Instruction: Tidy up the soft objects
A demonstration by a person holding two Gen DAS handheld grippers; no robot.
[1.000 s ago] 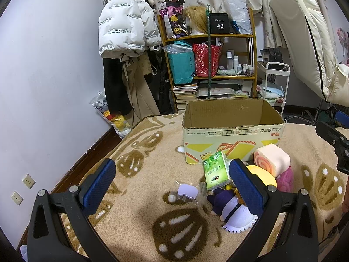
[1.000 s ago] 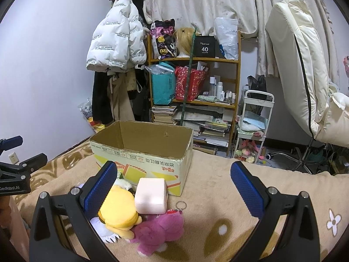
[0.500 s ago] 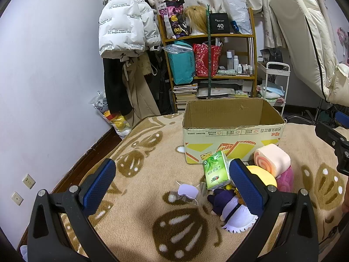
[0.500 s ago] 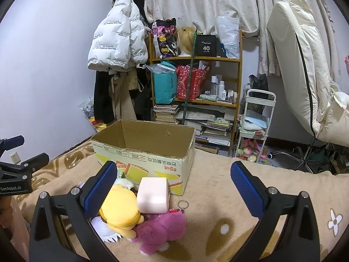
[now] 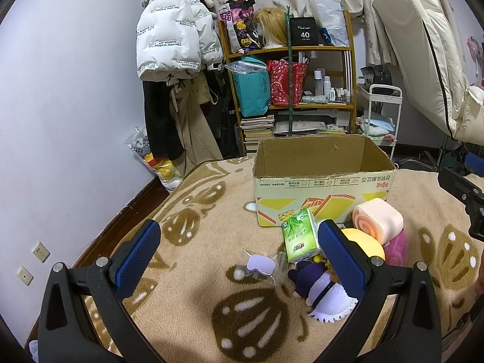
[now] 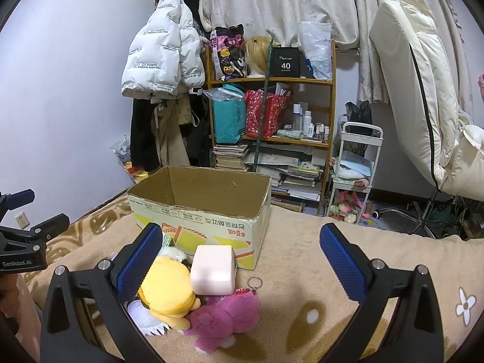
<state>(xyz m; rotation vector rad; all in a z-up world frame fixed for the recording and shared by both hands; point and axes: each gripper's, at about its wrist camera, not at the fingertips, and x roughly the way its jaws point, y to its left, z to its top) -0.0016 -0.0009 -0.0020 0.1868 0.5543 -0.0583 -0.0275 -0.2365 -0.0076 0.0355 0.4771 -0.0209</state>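
Both your grippers, left gripper and right gripper, hold fingers wide apart, empty. The plush pile lies on the blanket at the near wall of the cardboard box. Pink plush sits low between the right fingers, nearer that hand; green tissue pack stands upright by your left gripper's right finger. Readable: "GenRobot.AI", "40".

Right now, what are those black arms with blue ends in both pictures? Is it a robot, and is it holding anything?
No robot: a person holds two grabbing tools, one in each hand. Each tool has a camera looking out between its two blue-tipped fingers, so one picture comes from the left gripper and one from the right gripper. Both are open and hold nothing. On the blanket stands an open box. In front of it lie soft things: a green tissue pack, a pink roll, a yellow toy, a pink toy and a purple doll.
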